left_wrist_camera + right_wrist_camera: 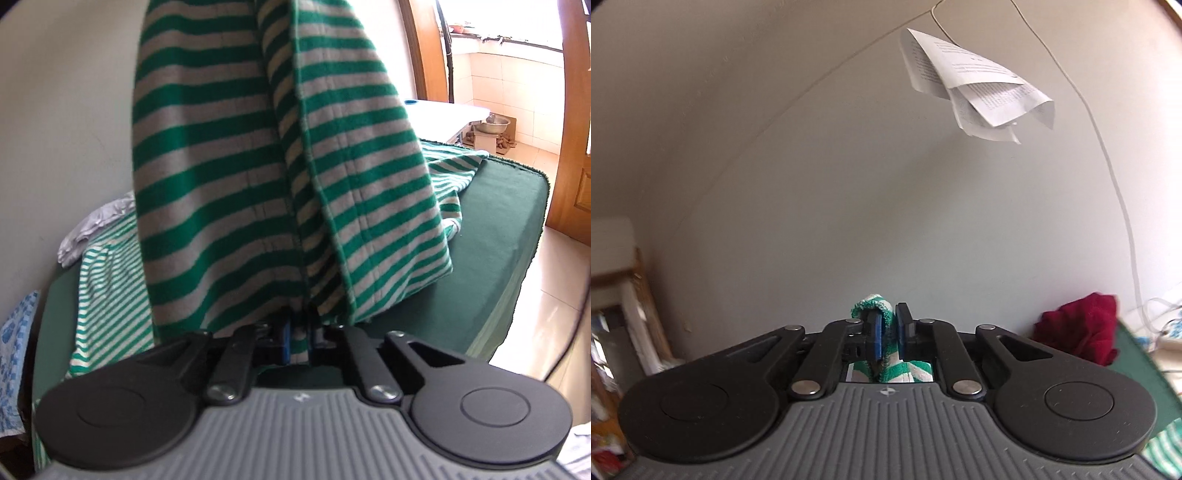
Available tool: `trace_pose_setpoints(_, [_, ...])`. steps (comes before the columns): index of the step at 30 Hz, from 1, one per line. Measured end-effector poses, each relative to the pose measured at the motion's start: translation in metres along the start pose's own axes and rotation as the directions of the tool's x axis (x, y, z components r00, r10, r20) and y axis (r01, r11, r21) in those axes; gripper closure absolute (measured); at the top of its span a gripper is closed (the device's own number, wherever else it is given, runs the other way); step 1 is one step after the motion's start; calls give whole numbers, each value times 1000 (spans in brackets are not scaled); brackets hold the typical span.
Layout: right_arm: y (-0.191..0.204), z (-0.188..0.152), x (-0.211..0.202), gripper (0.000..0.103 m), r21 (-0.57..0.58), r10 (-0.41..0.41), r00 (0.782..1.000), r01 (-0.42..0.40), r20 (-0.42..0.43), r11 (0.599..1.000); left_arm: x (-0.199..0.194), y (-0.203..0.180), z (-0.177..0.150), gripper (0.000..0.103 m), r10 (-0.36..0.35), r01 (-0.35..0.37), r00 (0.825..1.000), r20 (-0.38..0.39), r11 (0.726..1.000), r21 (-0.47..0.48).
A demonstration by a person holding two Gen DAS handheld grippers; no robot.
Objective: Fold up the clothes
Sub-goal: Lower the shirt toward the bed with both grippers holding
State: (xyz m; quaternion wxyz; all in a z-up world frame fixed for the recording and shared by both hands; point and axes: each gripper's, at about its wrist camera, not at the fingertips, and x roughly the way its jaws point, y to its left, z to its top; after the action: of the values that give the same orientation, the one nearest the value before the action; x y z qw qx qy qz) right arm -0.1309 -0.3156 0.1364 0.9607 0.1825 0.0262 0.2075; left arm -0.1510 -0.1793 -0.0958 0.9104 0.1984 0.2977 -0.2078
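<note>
A green and grey striped garment hangs in thick folds in front of the left wrist camera, above a dark green table. My left gripper is shut on its lower edge, cloth pinched between the blue pads. More striped cloth lies on the table to the left and behind. In the right wrist view my right gripper is shut on a hem of the same striped garment, raised and facing a bare wall. Striped cloth hangs below its fingers.
A white cloth and a blue patterned cloth lie at the table's left end. A red garment lies at the table's right side by the wall. Folded papers hang on a cord. A doorway opens at right.
</note>
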Motion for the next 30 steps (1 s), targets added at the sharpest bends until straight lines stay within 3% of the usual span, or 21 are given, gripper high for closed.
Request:
trace_pose_setpoints(8, [-47, -11, 104, 92, 29, 39, 985, -35, -166, 999, 30, 8, 8, 100, -75, 70, 992, -106, 996, -55])
trace_pose_setpoints(11, [-56, -29, 157, 92, 10, 14, 959, -12, -282, 1000, 33, 11, 8, 100, -109, 96, 983, -145, 991, -91])
trace_pose_setpoints(14, [-65, -59, 207, 92, 11, 13, 916, -9, -401, 1000, 32, 12, 6, 98, -119, 97, 977, -177, 987, -125])
trace_pose_setpoints(21, [-61, -144, 285, 85, -34, -12, 793, -12, -610, 999, 31, 9, 3, 96, -77, 13, 966, -246, 968, -251])
trace_pose_setpoints(23, [-58, -168, 303, 66, -49, -21, 752, -15, -659, 999, 29, 10, 5, 95, -69, -8, 963, -259, 958, -286])
trace_pose_setpoints(24, [-56, -180, 313, 65, -57, -26, 730, -17, -683, 998, 28, 11, 4, 95, -66, -18, 962, -265, 953, -301])
trace_pose_setpoints(26, [-56, -203, 331, 62, -29, 28, 644, -77, -765, 997, 26, 13, 5, 94, -67, -27, 960, -272, 944, -330])
trace_pose_setpoints(27, [-51, -211, 338, 61, -35, 40, 572, -119, -819, 992, 23, 15, 5, 94, -71, -29, 959, -274, 938, -345])
trace_pose_setpoints(28, [-50, -213, 339, 61, -42, 43, 536, -145, -843, 989, 21, 17, 6, 94, -74, -32, 959, -275, 932, -360])
trace_pose_setpoints(29, [-50, -215, 340, 61, -49, 44, 501, -170, -865, 984, 18, 19, 7, 94, -76, -33, 959, -274, 927, -373])
trace_pose_setpoints(30, [-57, -207, 336, 61, -36, 59, 518, -171, -853, 985, 15, 22, 8, 93, -78, -35, 959, -274, 922, -385])
